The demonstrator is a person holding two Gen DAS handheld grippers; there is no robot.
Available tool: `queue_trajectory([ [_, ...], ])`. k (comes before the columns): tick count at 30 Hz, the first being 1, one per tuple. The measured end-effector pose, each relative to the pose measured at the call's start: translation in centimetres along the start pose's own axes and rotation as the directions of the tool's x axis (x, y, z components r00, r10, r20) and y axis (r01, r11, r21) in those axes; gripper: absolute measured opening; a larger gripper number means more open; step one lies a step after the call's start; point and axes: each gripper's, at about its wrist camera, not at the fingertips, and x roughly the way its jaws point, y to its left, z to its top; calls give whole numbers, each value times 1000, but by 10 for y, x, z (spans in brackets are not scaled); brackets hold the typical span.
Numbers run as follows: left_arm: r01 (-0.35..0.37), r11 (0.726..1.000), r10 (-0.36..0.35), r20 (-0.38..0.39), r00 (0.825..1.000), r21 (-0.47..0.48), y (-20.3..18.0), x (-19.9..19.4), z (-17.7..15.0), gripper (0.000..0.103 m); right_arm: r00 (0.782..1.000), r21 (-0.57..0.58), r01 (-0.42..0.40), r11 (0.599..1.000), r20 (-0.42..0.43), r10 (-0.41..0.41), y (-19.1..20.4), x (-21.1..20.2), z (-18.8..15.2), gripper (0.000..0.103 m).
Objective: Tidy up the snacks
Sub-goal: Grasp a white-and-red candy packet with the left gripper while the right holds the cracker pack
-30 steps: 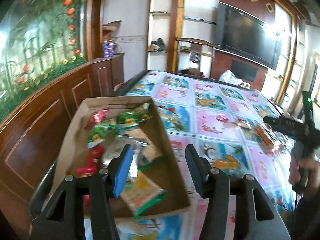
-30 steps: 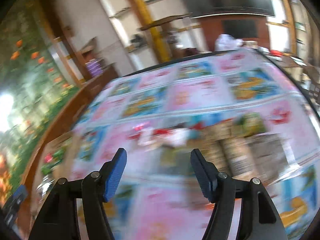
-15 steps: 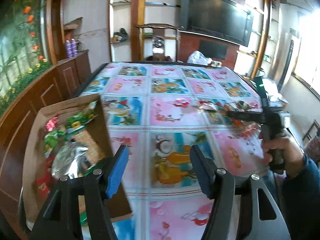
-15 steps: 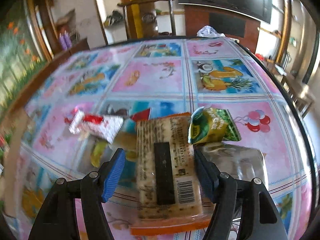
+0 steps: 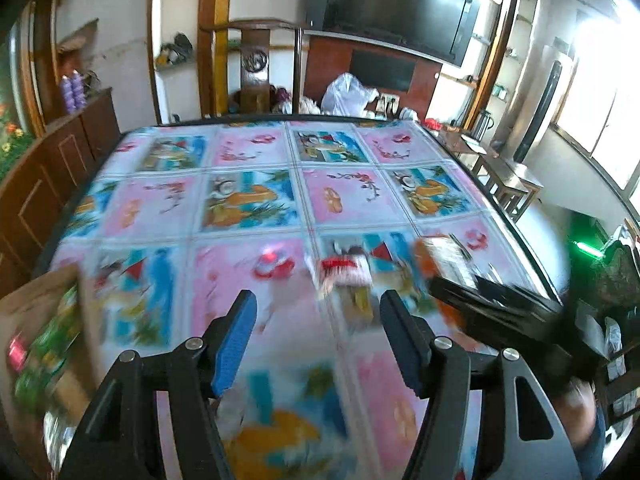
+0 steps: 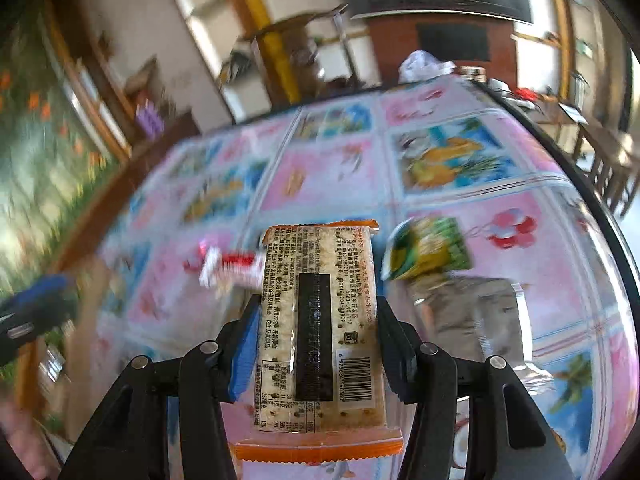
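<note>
Cracker packet (image 6: 320,328), long and flat in clear wrap with orange crimped ends, a black strip down its middle and a barcode near the lower corner, lies lengthwise between the blue pads of the right hand-held gripper (image 6: 316,344), whose jaws are closing and already press its long edges. Packet and gripper sit just above the bench (image 6: 520,184), which wears a glossy cloth of pink and blue picture squares. Just right of the packet lies a green-and-yellow snack pouch (image 6: 428,248), with a clear plastic bag (image 6: 476,312) below it; to the left, partly behind the packet, is a red-and-white wrapper (image 6: 232,268). Seen from the left wrist, the left hand-held gripper (image 5: 316,340) hangs open over bare cloth with nothing between its pads. At that view's left edge, blurred, stands a cardboard box (image 5: 44,304) holding green and red snack packs (image 5: 36,356); the individual packs cannot be made out. The same red-and-white wrapper (image 5: 344,272) lies ahead of the left gripper, the right tool's black body (image 5: 500,316) beside it
</note>
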Motion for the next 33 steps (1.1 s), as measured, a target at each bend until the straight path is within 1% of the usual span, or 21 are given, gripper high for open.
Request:
queue_trajectory([
  [1,9,1000,-9,-25,1000,1,-1,15,7,63,1000,23,-7,1000,12,7,-4,-4,2,57],
  [2,28,1000,-29,-61,998,-3,-3,37,16,63,1000,37,-11,999,20,10,-6,-7,3,57],
  [4,49,999,-51,-115,992,-16,-5,71,27,60,999,60,-17,998,37,15,-10,-12,7,57],
  [6,72,997,-76,-148,986,-32,-6,98,35,47,998,84,-27,996,50,23,-11,-15,9,57],
  [8,79,996,-85,-151,985,-45,-6,119,44,46,998,99,-36,994,57,31,-13,-19,11,57],
  [10,108,992,-119,-176,977,-69,-4,138,48,46,998,113,-42,993,57,36,-16,-18,12,57],
  [12,104,991,-119,-191,974,-85,-3,146,47,45,998,117,-40,992,50,34,-15,-17,12,57],
  [14,123,988,-141,-219,966,-91,-4,149,43,43,998,124,-51,991,47,46,-15,-17,12,57],
  [16,125,988,-142,-239,961,-88,-5,143,34,43,997,123,-58,991,51,52,-13,-18,13,57],
  [20,155,986,-167,-276,947,-65,-14,128,17,43,997,114,-50,992,65,43,-12,-21,13,57],
  [21,153,987,-159,-278,947,-42,-19,124,14,43,997,119,-52,992,68,44,-12,-22,13,57],
  [23,97,995,-90,-268,959,15,-26,121,12,43,996,116,-55,992,72,47,-12,-23,13,57],
  [24,73,997,-65,-261,963,22,-28,122,14,43,996,115,-53,992,75,44,-12,-23,13,57],
  [27,46,999,-48,-265,963,-11,-28,132,18,43,996,103,-37,994,86,29,-11,-24,13,57],
  [28,25,1000,-22,-251,968,8,-31,132,16,43,996,104,-29,994,86,20,-12,-24,13,57],
  [29,9,999,-1,-247,969,35,-35,132,15,41,996,109,-32,994,81,23,-13,-23,13,57],
  [30,-18,997,35,-233,972,74,-41,131,11,31,997,113,-42,993,75,34,-13,-22,14,57],
  [32,-57,993,78,-208,975,104,-44,127,5,25,996,114,-54,992,70,47,-12,-22,13,57],
  [33,-63,993,83,-200,976,101,-43,125,2,24,997,108,-54,993,67,46,-11,-21,13,57],
])
